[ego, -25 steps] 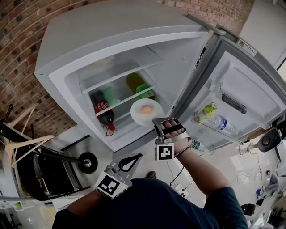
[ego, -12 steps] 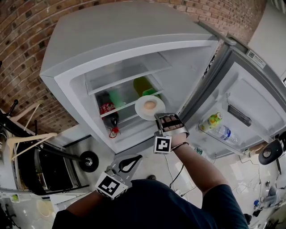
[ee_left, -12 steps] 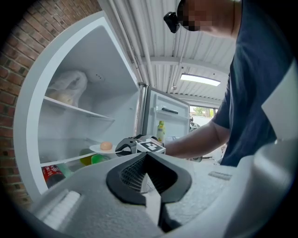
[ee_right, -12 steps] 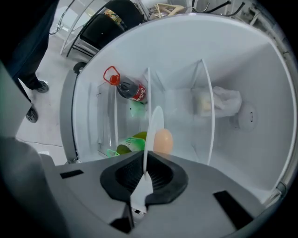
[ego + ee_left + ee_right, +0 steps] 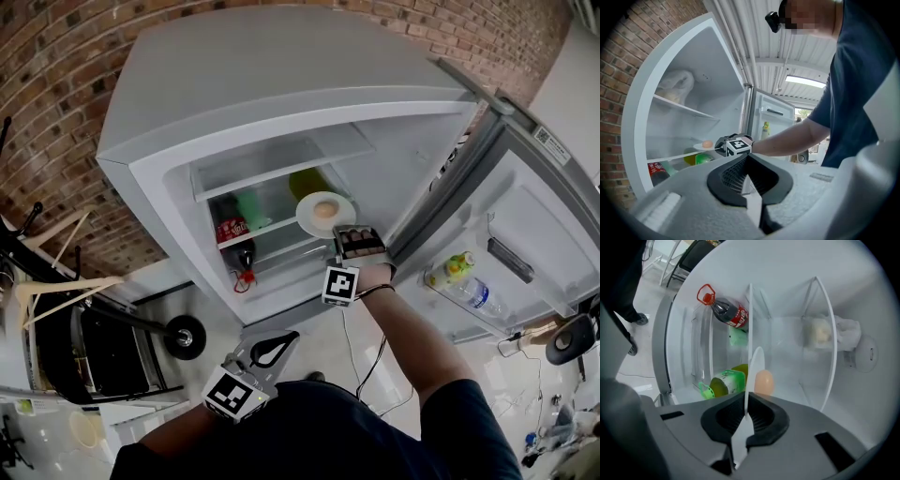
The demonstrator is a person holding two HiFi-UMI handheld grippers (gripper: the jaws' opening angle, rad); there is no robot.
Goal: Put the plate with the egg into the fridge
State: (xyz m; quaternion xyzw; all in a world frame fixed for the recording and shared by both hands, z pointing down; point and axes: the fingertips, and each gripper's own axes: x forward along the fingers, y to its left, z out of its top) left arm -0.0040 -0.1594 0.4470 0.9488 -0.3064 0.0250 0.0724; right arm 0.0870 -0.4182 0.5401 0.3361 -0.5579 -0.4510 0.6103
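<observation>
– Fingers of the right gripper [image 5: 744,420] are clamped on the plate [image 5: 757,363], yes?
– Yes, the thin rim sits between them. The egg [image 5: 763,382] lies on the plate, near its middle. The left gripper [image 5: 749,176] has its fingers together with nothing between them. It hangs low by the person's body, away from the fridge [image 5: 281,84].
– Where is the plate now?
– Inside the open fridge, at the front of the middle shelf [image 5: 272,228], on the right side. Whether it already touches the shelf, I cannot tell.
– So which step is it?
– I judge it is the placing step, close to the end. The next move calls for lowering the plate flat onto the shelf. It must be kept level so the egg does not roll. Then the fingers open and pull straight back.
– Is there room on the shelf?
– Some. A green bottle [image 5: 723,383] lies just behind the plate, so a deep push would meet it. A cola bottle [image 5: 731,312] is in the lower part, at the left. The upper shelf holds a pale bag [image 5: 829,333].
– And the room around?
– The door [image 5: 534,216] stands open at the right, with bottles [image 5: 459,277] in its rack. A brick wall [image 5: 56,66] is behind the fridge. Below is a pale floor [image 5: 309,323] with a cable [image 5: 366,361] on it, and a wooden hanger [image 5: 61,289] is at the left.
</observation>
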